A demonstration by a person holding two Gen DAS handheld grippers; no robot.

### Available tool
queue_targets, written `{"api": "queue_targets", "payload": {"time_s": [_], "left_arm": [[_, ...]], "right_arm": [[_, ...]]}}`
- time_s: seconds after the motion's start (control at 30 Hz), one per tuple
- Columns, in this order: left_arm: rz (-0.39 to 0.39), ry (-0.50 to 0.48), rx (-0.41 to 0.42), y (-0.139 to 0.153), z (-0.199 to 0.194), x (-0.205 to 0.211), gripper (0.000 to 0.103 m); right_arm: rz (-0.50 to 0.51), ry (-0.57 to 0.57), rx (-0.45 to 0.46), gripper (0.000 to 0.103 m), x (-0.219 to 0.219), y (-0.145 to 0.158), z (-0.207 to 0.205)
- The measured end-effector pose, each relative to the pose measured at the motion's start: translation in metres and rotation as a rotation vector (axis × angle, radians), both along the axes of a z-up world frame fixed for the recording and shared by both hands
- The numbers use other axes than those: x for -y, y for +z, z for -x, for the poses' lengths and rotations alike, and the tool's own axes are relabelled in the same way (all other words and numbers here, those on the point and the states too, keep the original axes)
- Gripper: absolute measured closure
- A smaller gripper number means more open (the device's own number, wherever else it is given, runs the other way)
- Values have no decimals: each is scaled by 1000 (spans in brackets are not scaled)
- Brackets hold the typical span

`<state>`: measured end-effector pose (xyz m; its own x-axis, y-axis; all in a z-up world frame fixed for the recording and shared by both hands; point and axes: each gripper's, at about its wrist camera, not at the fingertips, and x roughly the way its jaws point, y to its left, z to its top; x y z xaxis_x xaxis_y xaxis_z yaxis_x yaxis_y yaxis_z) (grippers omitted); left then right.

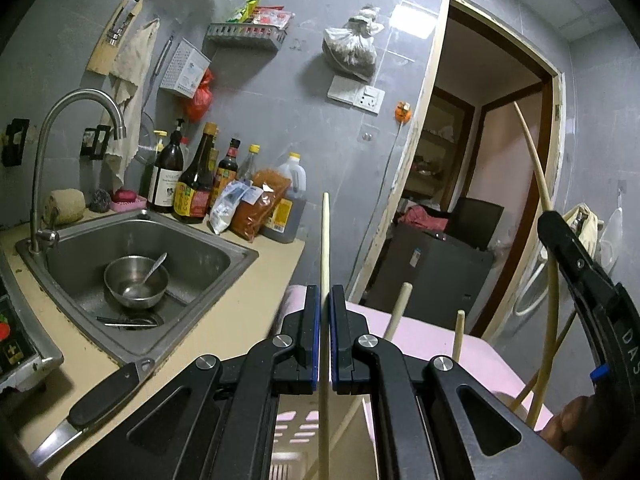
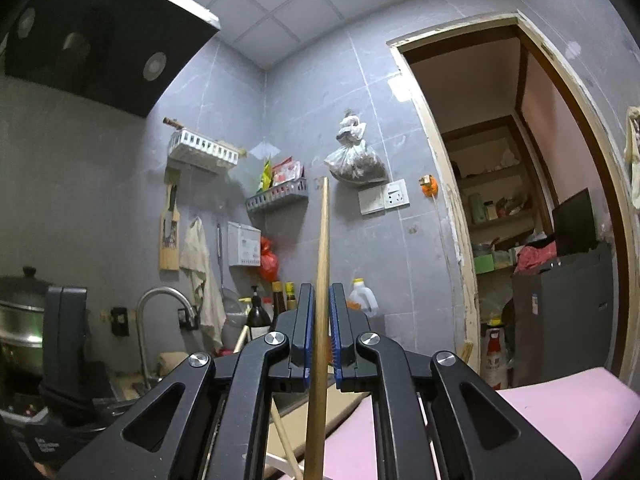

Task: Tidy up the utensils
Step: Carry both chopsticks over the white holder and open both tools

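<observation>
Both grippers are clamped tight, each on a single chopstick. In the left wrist view the left gripper, matte black with blue rubbery pads, pinches a thin pale chopstick that runs straight up the middle of the frame, its tip ending in front of the grey tiled wall. The right gripper has its jaws closed the same way on a darker, tan wooden chopstick, round and smooth, which stands near vertical in the centre of the right wrist view.

Lower right of the left view there's a pink plastic basket, slotted on its side, with a few more chopsticks poking out at angles. Left side of that frame: a brushed stainless sink holding a round steel bowl with a spoon in it, under a curved faucet. A black-handled knife lies on the beige counter at lower left. Glass sauce bottles crowd behind the sink.
</observation>
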<state>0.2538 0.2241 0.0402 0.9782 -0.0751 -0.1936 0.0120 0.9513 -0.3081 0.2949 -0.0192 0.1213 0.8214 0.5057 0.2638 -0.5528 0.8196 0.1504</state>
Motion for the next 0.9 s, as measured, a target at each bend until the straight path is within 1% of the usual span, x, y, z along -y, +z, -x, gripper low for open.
{"api": "queue_targets", "payload": {"time_s": [0.17,0.23,0.33,0.53,0.7,0.73,0.8,0.83,0.87,0.9], "left_arm": [[-18,1,-28,-5,-3,5,101],[-16,7,-23,-7,-3,5,101],[-6,-2,-22,-9,-2,5,101],[6,-9,-16,-8,0,3,101],[40,-37,-12,-2,5,-1,100],[43,-40,-10,-1,7,-1,100],[49,-50,-9,4,11,0,100],[48,-56,-7,7,14,1,99],[40,-57,-4,11,17,4,99],[29,-57,0,13,19,7,98]], "right_arm": [[-54,23,-17,98,8,4,-4],[-89,24,-33,98,10,6,-7],[-104,10,-35,98,7,5,-9],[-11,-3,-27,98,-6,-1,-5],[46,-12,-40,97,1,-1,2],[50,-12,-43,96,4,1,4],[56,-15,-52,91,11,4,7],[60,-12,-58,84,16,6,9],[62,-7,-61,78,19,7,11],[67,-11,-65,78,24,8,13]]}}
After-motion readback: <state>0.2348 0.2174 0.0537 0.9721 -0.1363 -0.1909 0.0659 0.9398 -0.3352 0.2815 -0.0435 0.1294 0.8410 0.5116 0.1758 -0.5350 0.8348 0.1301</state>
